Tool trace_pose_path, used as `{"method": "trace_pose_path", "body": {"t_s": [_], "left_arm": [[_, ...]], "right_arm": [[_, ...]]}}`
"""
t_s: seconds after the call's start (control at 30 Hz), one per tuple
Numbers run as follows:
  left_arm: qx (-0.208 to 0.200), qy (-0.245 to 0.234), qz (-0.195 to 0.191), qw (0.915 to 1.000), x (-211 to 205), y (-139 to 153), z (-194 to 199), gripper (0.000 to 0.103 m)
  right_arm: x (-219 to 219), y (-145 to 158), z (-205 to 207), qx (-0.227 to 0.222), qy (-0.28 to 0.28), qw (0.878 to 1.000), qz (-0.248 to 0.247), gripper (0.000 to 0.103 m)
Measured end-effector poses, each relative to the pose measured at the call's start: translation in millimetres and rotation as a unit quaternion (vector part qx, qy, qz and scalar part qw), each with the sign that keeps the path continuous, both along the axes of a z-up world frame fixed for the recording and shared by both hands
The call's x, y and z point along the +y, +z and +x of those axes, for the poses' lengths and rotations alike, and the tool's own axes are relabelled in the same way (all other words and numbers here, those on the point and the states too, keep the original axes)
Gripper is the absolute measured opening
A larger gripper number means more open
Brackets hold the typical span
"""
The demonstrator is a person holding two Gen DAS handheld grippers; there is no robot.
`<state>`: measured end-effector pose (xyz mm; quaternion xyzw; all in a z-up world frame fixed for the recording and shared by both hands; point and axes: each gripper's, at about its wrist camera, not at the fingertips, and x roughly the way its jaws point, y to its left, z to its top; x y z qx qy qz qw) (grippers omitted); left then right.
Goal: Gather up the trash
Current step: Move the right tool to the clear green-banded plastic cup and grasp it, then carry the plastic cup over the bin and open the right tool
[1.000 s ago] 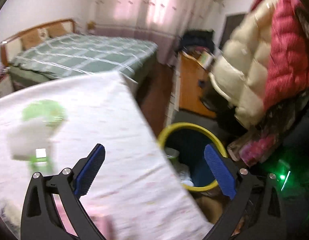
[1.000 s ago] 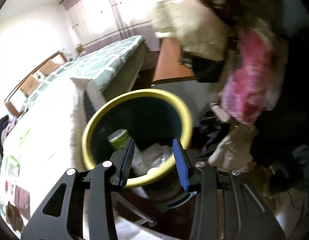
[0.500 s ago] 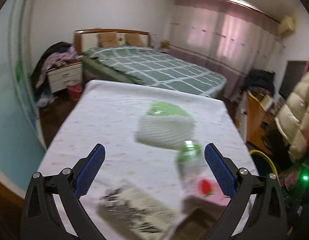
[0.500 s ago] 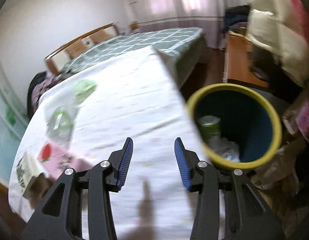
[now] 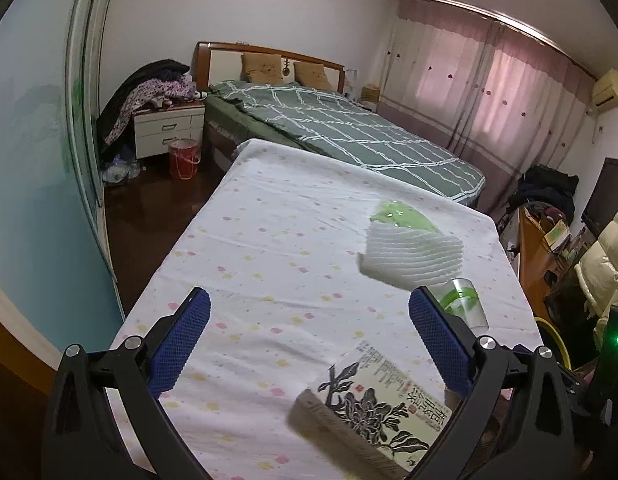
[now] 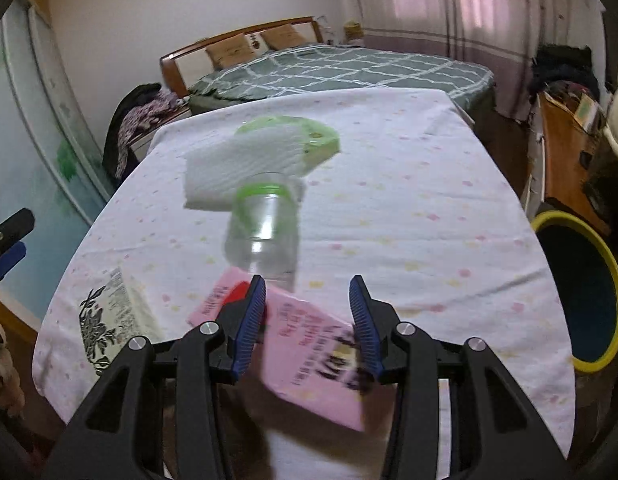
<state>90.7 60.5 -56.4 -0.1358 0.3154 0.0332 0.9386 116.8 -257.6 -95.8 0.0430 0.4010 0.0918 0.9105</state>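
A clear plastic cup with a green rim (image 6: pixel 265 228) stands on the white dotted tablecloth (image 6: pixel 409 208); it also shows in the left wrist view (image 5: pixel 465 308). Behind it lies a white ribbed pack with a green lid (image 6: pixel 265 160), seen too in the left wrist view (image 5: pixel 413 252). My right gripper (image 6: pixel 307 320) is open and empty above a pink book (image 6: pixel 313 344), just short of the cup. My left gripper (image 5: pixel 309 344) is wide open and empty over the table's near end. The yellow-rimmed dark bin (image 6: pixel 581 288) stands off the table's right edge.
A book with a black flower cover (image 5: pixel 381 404) lies at the near edge, also in the right wrist view (image 6: pixel 113 316). A green-quilted bed (image 5: pixel 341 132) stands behind the table. A wooden desk (image 6: pixel 565 152) and hanging coats (image 5: pixel 605 264) are on the right.
Both grippers have swung away from the bin back to face the table. The cup, pack and books have come into view in front of them; both grippers stay open.
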Motion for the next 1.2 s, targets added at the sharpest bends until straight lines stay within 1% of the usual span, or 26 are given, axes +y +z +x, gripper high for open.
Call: {"method": "trace_pose_path", "body": {"t_s": [0.13, 0.2, 0.37, 0.4, 0.57, 0.73, 0.97, 1.2], "left_arm": [[0.0, 0.0, -0.007, 1.0, 0.8, -4.2, 0.0, 0.098], [-0.001, 0.0, -0.007, 1.0, -0.1, -4.8, 0.0, 0.098], [0.0, 0.004, -0.009, 1.0, 1.5, -5.5, 1.7, 0.098], [0.001, 0.004, -0.009, 0.9999, 1.8, -5.3, 2.0, 0.098], [0.007, -0.002, -0.011, 0.9999, -0.2, -9.8, 5.8, 0.098], [0.016, -0.013, -0.016, 0.9997, -6.8, -16.3, 10.9, 0.098], [0.019, -0.017, -0.017, 0.9995, -8.6, -18.8, 13.3, 0.098], [0.023, -0.017, -0.019, 0.9994, -7.5, -22.9, 16.8, 0.098]], "right_arm": [[19.0, 2.5, 13.4, -0.005, 0.014, 1.0, -0.017, 0.042], [24.5, 2.3, 21.4, -0.003, 0.019, 1.0, -0.018, 0.042], [36.6, -1.9, 45.3, 0.015, 0.023, 0.999, -0.029, 0.042], [38.6, -2.3, 49.6, 0.019, 0.023, 0.999, -0.034, 0.045], [46.0, -9.5, 65.1, 0.035, 0.022, 0.997, -0.058, 0.048], [48.6, -16.5, 74.2, 0.049, 0.024, 0.996, -0.065, 0.048], [41.7, -12.3, 69.4, 0.045, 0.027, 0.998, -0.043, 0.048], [17.7, 4.9, 53.8, 0.023, 0.01, 1.0, -0.012, 0.047]]}}
